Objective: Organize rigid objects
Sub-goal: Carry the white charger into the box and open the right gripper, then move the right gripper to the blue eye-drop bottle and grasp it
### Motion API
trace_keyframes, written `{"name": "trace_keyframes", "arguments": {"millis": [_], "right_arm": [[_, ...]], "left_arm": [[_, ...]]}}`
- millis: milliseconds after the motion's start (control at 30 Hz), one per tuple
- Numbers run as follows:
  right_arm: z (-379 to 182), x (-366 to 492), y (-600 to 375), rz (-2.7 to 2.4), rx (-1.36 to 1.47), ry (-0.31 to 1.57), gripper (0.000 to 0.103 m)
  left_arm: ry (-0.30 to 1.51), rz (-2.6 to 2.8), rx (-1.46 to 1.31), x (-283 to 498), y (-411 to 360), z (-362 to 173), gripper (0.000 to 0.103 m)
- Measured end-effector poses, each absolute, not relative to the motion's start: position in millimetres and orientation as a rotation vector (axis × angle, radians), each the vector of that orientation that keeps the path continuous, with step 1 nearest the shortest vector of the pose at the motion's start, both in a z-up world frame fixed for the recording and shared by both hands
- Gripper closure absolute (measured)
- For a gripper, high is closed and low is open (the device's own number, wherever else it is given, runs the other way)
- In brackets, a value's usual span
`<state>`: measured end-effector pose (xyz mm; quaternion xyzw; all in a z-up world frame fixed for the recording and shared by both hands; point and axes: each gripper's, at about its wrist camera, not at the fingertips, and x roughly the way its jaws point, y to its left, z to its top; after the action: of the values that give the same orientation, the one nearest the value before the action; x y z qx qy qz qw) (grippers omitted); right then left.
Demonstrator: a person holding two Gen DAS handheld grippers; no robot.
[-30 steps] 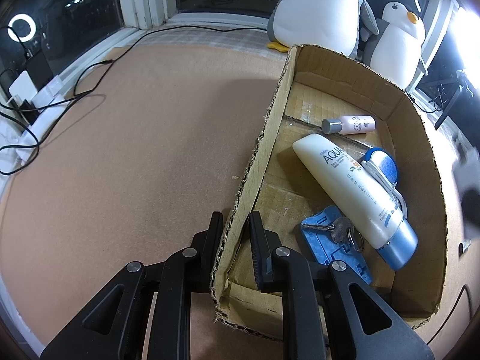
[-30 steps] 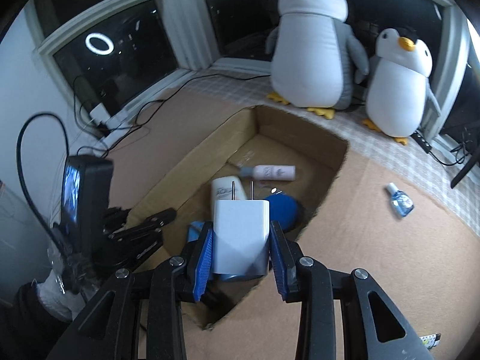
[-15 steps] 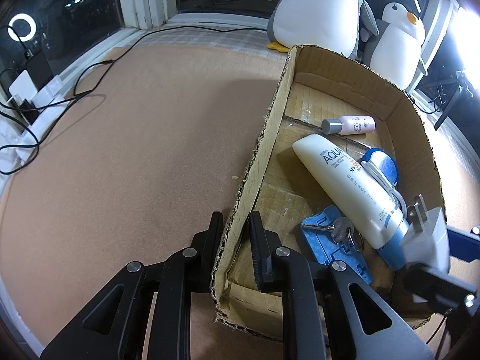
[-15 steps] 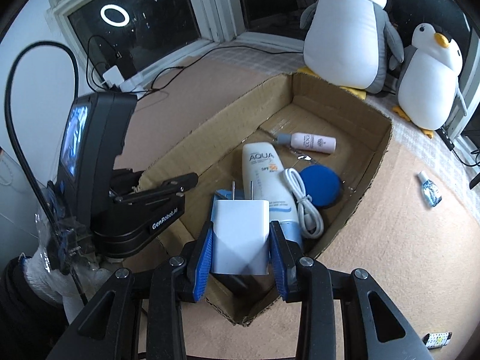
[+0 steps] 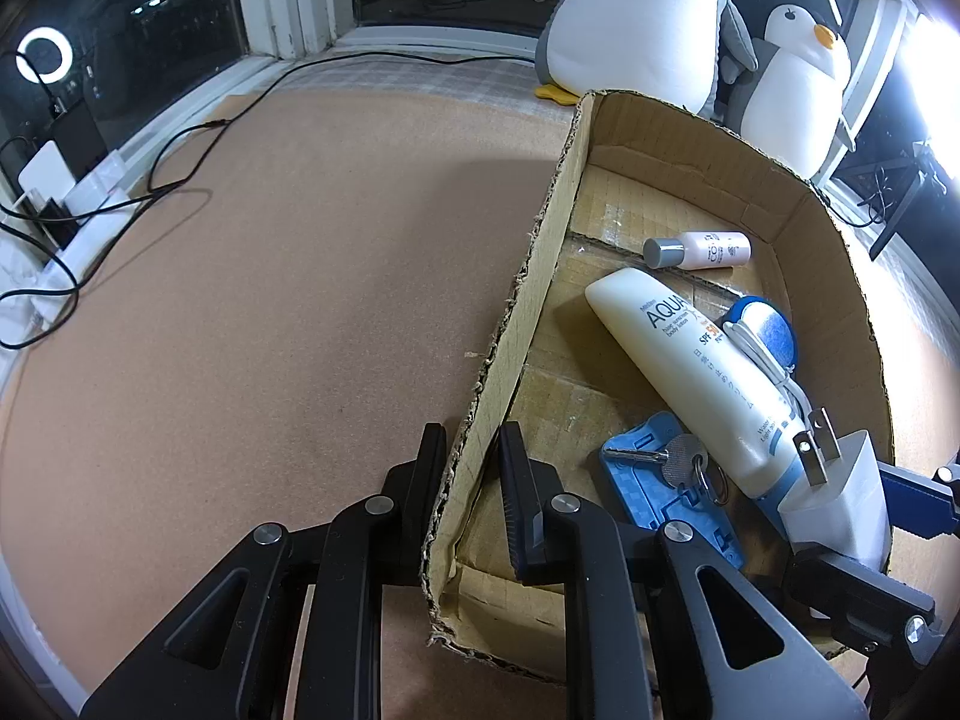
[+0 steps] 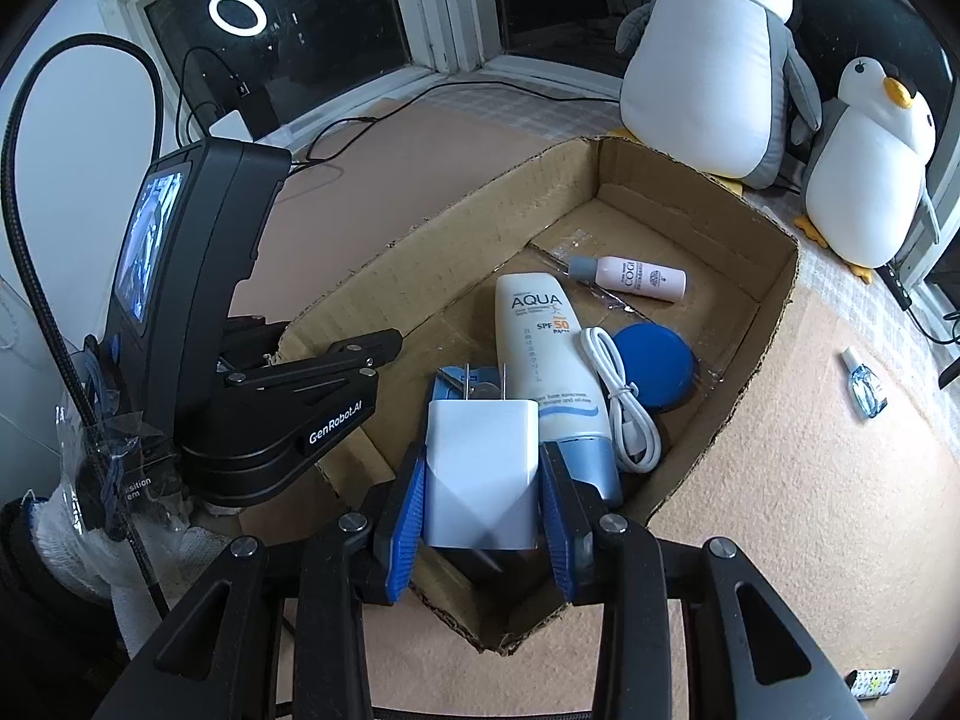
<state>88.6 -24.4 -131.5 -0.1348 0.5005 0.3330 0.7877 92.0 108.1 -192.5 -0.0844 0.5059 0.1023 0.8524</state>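
Since 0.5 s ago the white two-prong plug charger (image 6: 482,476) has sunk further into the open brown cardboard box (image 6: 774,324), near end, beside the white AQUA sunscreen tube (image 6: 549,360). Right gripper (image 6: 483,495) clamped on it, prongs pointing far. Left gripper (image 5: 471,495) pinches the box's left wall, unmoved

Sharp fisheye views, dark corners, right-side glare.
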Motion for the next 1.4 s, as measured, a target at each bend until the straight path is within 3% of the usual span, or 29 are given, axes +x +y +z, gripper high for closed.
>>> {"name": "trace_keyframes", "arguments": {"millis": [67,200,433,1400], "right_arm": [[-131,88,-24,0.717,-0.299,1.074,0.069],[-128,88,-24,0.711,-0.303,1.059,0.054],[-125,88,-23,0.701,-0.315,1.042,0.048],[-99,116,-73,0.566,-0.267,0.968,0.044]], "left_arm": [[1.065,0.215,-0.177,92,108,-192,0.087],[1.065,0.216,-0.176,92,108,-193,0.087],[1.064,0.216,-0.176,92,107,-192,0.087],[1.067,0.220,-0.169,93,108,-192,0.087]]}}
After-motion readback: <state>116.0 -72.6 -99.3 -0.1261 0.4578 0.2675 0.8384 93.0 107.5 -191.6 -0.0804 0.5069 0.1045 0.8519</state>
